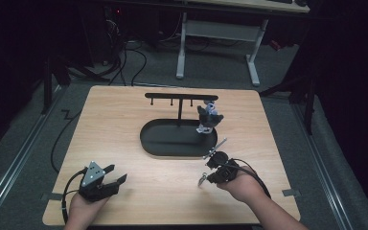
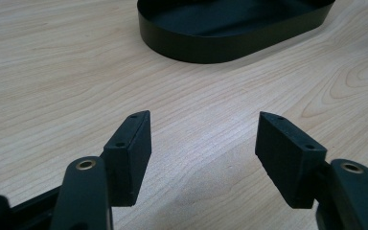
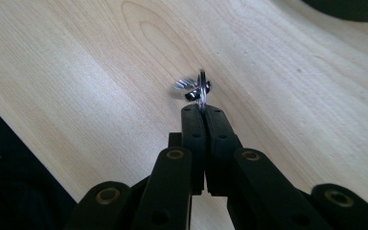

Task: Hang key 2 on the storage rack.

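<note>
Resting on the surface (image 1: 124, 124) near its front left corner, the left gripper (image 1: 112, 181) has its fingers (image 2: 129, 153) spread, empty. The right gripper (image 1: 205, 178) has its fingers (image 3: 194, 139) clenched on a metal key ring (image 3: 199, 89), held just above the wood, near the black oval tray (image 1: 153, 139).
</note>
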The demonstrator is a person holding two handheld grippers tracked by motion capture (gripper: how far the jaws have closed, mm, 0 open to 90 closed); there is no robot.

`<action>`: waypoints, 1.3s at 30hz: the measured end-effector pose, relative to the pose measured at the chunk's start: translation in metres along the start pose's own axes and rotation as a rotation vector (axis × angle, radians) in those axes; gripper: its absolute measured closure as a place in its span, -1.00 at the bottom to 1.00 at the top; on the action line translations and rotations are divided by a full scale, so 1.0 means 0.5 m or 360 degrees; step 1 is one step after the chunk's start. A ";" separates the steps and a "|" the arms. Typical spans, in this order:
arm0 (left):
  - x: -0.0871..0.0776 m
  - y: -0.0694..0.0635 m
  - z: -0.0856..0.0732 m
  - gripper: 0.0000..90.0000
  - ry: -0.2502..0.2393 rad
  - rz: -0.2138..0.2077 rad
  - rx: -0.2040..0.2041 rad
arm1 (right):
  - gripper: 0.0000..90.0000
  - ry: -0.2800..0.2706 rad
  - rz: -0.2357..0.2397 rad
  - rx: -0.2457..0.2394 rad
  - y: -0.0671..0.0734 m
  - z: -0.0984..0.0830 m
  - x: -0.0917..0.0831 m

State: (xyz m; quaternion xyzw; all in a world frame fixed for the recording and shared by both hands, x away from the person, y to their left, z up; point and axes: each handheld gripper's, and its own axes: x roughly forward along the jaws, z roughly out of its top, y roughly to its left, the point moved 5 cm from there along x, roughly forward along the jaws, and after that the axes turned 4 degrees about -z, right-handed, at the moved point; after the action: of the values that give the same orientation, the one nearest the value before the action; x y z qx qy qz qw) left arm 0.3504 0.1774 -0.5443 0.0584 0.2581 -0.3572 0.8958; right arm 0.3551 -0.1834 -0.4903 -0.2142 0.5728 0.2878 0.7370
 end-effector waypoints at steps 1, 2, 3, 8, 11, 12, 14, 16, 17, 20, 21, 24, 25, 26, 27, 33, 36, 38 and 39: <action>0.000 0.000 0.000 -0.16 0.0000 0.0001 0.0000 | 0.98 0.0008 -0.0008 0.0007 0.000 0.002 -0.007; 0.000 0.000 0.000 -0.16 0.0001 0.0001 0.0000 | 0.98 0.0014 -0.0021 0.0005 -0.001 0.004 -0.016; 0.000 -0.001 0.000 -0.16 0.0001 0.0000 0.0000 | 0.98 0.0011 -0.0025 -0.0020 -0.005 0.006 -0.020; 0.000 0.000 0.000 -0.16 -0.0001 -0.0001 -0.0002 | 0.98 0.0047 -0.0046 0.0016 -0.016 0.014 -0.052; 0.000 0.000 -0.001 -0.16 -0.0001 -0.0001 -0.0004 | 0.98 0.0054 -0.0033 0.0023 -0.023 0.022 -0.068; 0.000 0.000 -0.001 -0.16 -0.0001 0.0000 -0.0003 | 0.98 0.0060 -0.0042 0.0037 -0.025 0.024 -0.072; 0.000 0.000 -0.001 -0.16 -0.0001 0.0000 -0.0003 | 0.98 0.0074 -0.0035 0.0044 -0.029 0.030 -0.079; 0.000 0.000 -0.001 -0.15 0.0000 0.0000 -0.0004 | 0.98 0.0081 -0.0035 0.0037 -0.033 0.037 -0.086; 0.000 0.000 -0.001 -0.16 0.0000 0.0000 -0.0006 | 0.98 0.0085 -0.0036 0.0044 -0.033 0.040 -0.088; 0.000 0.000 -0.001 -0.16 0.0001 -0.0001 -0.0007 | 0.98 0.0092 -0.0029 0.0053 -0.038 0.051 -0.098; 0.000 0.000 -0.001 -0.16 0.0001 -0.0001 -0.0008 | 0.98 0.0096 -0.0027 0.0056 -0.039 0.053 -0.100; 0.000 0.000 -0.002 -0.16 0.0004 -0.0003 -0.0007 | 0.98 0.0106 -0.0035 0.0051 -0.045 0.064 -0.108; 0.000 0.001 -0.002 -0.16 0.0000 -0.0001 -0.0008 | 0.98 0.0116 -0.0034 0.0064 -0.045 0.066 -0.111; 0.000 0.001 -0.002 -0.16 0.0000 -0.0001 -0.0009 | 0.98 0.0121 -0.0035 0.0060 -0.047 0.071 -0.114; 0.000 0.002 -0.002 -0.16 -0.0001 0.0000 -0.0009 | 0.98 0.0121 -0.0040 0.0066 -0.047 0.075 -0.117; -0.001 0.004 -0.002 -0.16 -0.0002 -0.0002 -0.0016 | 0.98 0.0115 -0.0048 0.0051 -0.055 0.107 -0.132; -0.001 0.004 -0.001 -0.16 -0.0002 -0.0001 -0.0010 | 0.98 0.0106 -0.0050 0.0058 -0.060 0.124 -0.140; -0.001 0.004 -0.002 -0.16 0.0001 -0.0003 -0.0009 | 0.98 0.0098 -0.0058 0.0054 -0.066 0.138 -0.144; -0.001 0.004 -0.002 -0.16 0.0002 -0.0003 -0.0010 | 0.98 0.0098 -0.0061 0.0055 -0.069 0.147 -0.148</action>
State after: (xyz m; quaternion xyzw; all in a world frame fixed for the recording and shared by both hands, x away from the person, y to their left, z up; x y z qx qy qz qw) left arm 0.3512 0.1794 -0.5450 0.0556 0.2599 -0.3573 0.8954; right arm 0.4181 -0.1750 -0.4008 -0.2212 0.5960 0.2568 0.7280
